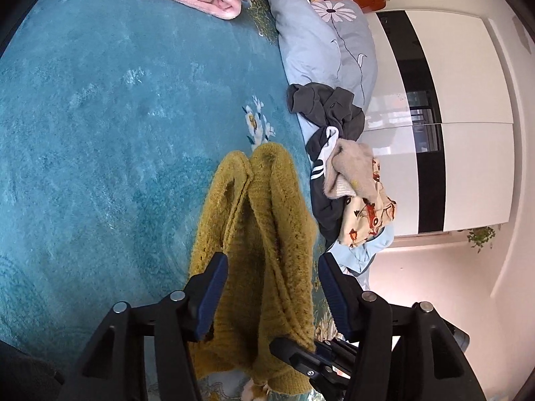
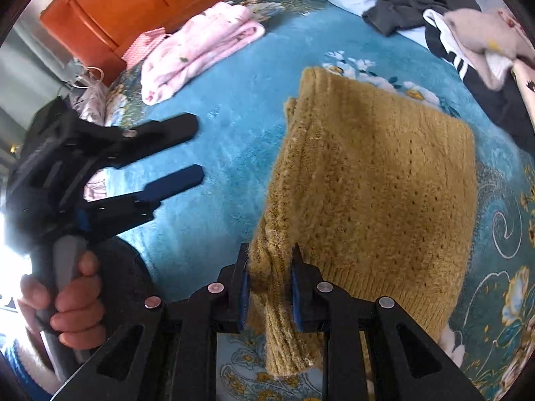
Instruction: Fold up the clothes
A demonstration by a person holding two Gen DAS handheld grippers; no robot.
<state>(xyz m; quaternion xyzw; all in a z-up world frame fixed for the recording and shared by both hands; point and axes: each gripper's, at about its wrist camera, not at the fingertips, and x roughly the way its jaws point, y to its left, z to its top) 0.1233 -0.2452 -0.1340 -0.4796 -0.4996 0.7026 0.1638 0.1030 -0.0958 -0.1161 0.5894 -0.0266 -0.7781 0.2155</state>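
Note:
A mustard-yellow knit sweater (image 2: 374, 180) lies folded on the teal bedspread (image 2: 214, 140). My right gripper (image 2: 269, 267) is shut on the sweater's near folded edge and holds it raised. The sweater also shows in the left wrist view (image 1: 257, 234), hanging between my left gripper's fingers. My left gripper (image 1: 272, 267) is open, its blue pads apart on either side of the sweater without pinching it. It also shows in the right wrist view (image 2: 197, 150), open and held by a hand, left of the sweater.
A folded pink garment (image 2: 197, 46) lies near the orange headboard (image 2: 133, 3). A pile of unfolded clothes (image 1: 344, 173), dark grey, beige and car-print, sits on a light blue pillow (image 1: 321, 40) at the bed's edge. White wardrobe doors (image 1: 468, 100) stand beyond.

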